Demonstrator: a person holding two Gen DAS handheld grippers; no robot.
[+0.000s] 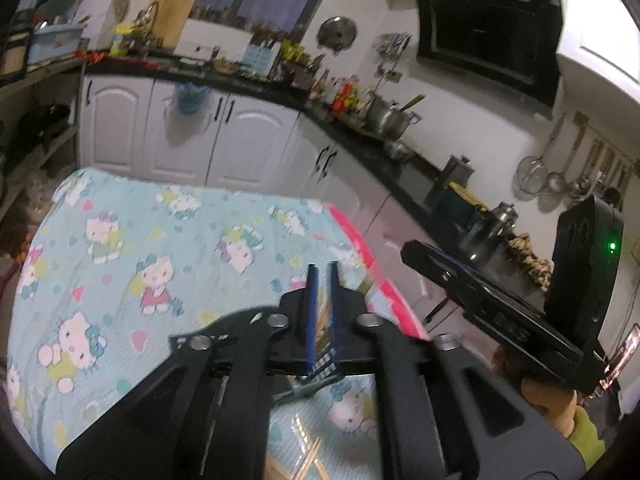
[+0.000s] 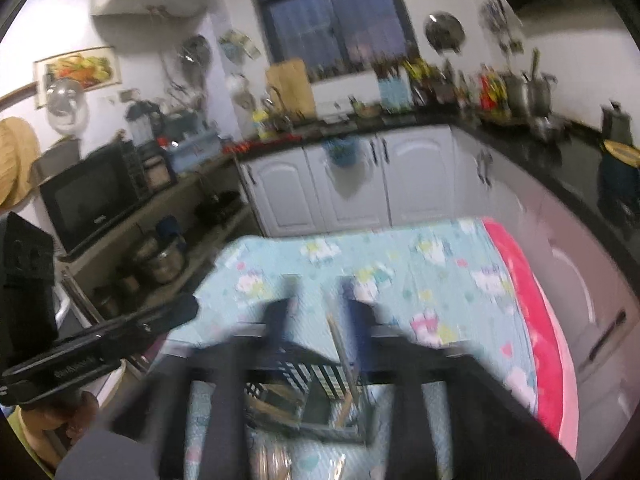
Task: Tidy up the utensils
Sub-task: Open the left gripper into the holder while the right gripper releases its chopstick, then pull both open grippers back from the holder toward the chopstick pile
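Observation:
In the left wrist view my left gripper [image 1: 322, 280] hangs over a table with a light-blue cartoon-cat cloth [image 1: 140, 248]. Its blue pads stand a narrow gap apart, and I see nothing pressed between them. Below it lie wooden chopsticks [image 1: 310, 452] and the edge of a dark slotted holder [image 1: 316, 386]. The right wrist view is blurred. There my right gripper [image 2: 320, 292] is open above the dark slotted holder [image 2: 304, 376]. A wooden chopstick [image 2: 344, 364] leans in the holder close to the right finger, untouched by the pads. Each gripper's black body shows at the side of the other's view.
The cloth has a pink edge [image 2: 536, 320] on the right. Behind the table are white cabinets [image 1: 180, 140] under a crowded dark counter [image 1: 360, 132] with pots. A microwave [image 2: 88, 200] sits on shelves to the left. Ladles and strainers [image 1: 560, 176] hang on the right wall.

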